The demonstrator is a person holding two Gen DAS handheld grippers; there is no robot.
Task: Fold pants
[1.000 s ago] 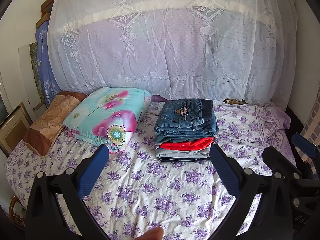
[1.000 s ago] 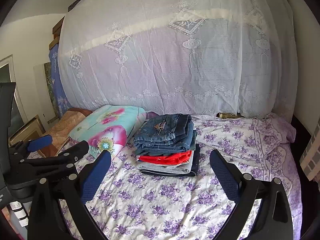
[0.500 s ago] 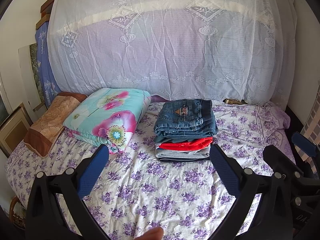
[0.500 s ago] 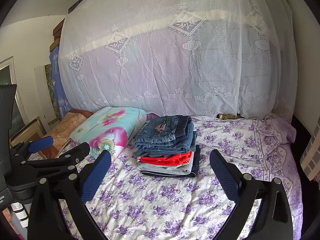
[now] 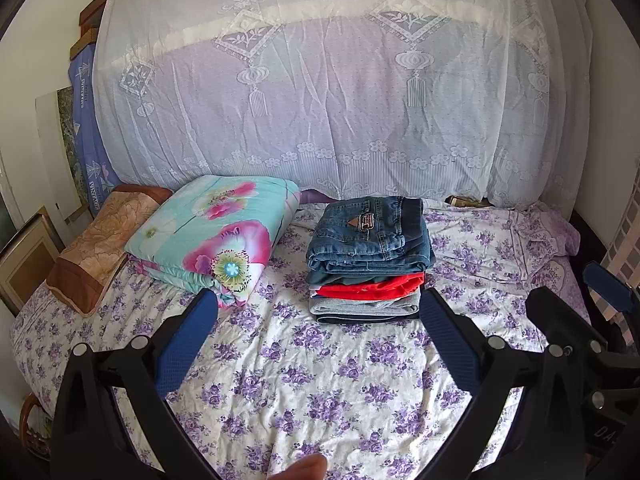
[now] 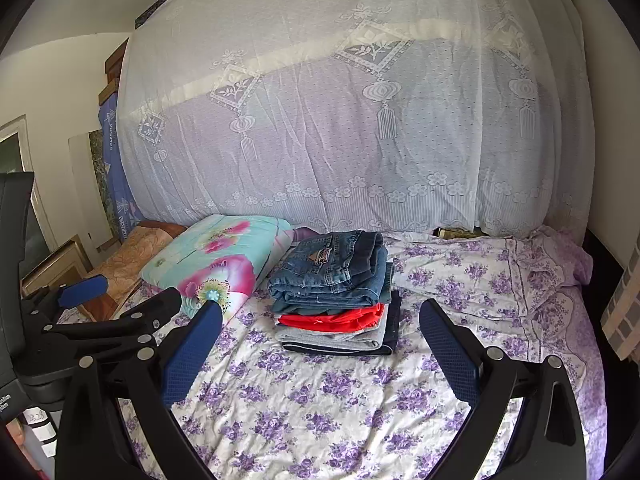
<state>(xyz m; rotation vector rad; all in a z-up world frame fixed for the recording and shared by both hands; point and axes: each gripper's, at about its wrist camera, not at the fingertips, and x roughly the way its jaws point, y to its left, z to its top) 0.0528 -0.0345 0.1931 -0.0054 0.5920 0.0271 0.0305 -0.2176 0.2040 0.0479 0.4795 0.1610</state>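
A stack of folded clothes lies on the floral bed sheet (image 5: pixel 320 392). Blue jeans (image 5: pixel 368 236) (image 6: pixel 332 276) are on top, with a red garment (image 5: pixel 372 290) (image 6: pixel 336 318), a grey one and a dark one beneath. My left gripper (image 5: pixel 318 302) is open and empty, held in the air short of the stack. My right gripper (image 6: pixel 320 312) is likewise open and empty, a little to the right of the left one. Each shows in the other's view: the right gripper (image 5: pixel 580 296) at the right edge, the left gripper (image 6: pixel 124 300) at the left edge.
A folded turquoise quilt (image 5: pixel 216 236) with pink flowers lies left of the stack, beside a brown pillow (image 5: pixel 100 240). A white lace cloth (image 5: pixel 340 100) covers the tall pile behind. Picture frames (image 5: pixel 24 256) lean at the left. A person's fingertip (image 5: pixel 304 468) shows at the bottom.
Almost nothing: the right wrist view has drifted very slightly. Both grippers have stayed open and the stack has not moved.
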